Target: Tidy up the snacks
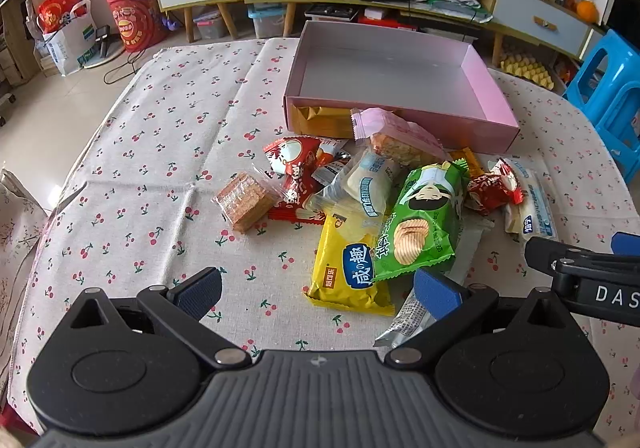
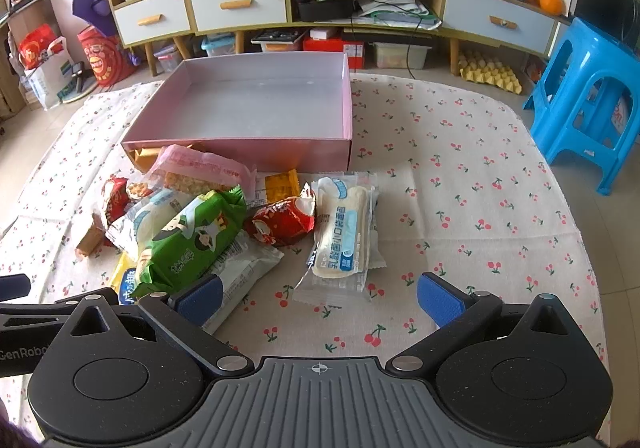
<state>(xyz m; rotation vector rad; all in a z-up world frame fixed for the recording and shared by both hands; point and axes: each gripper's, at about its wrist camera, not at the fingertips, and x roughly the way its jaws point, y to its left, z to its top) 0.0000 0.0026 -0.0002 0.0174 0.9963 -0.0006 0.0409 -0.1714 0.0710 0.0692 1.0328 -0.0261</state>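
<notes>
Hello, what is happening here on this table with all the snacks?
A person holds two tongs over a table with a cherry-print cloth, sorting snacks. The left tongs and the right tongs are both open and hold nothing. The pink box is empty inside. The snacks lie in a pile in front of it, among them a green chip bag and a white bread packet.

The worktop (image 2: 460, 175) is covered by a cherry-print cloth (image 1: 160, 151). Directly on the cloth rest an open pink box (image 2: 240, 149) (interior bare) and, touching its near wall, a loose heap of snack packets (image 1: 384, 199).
</notes>
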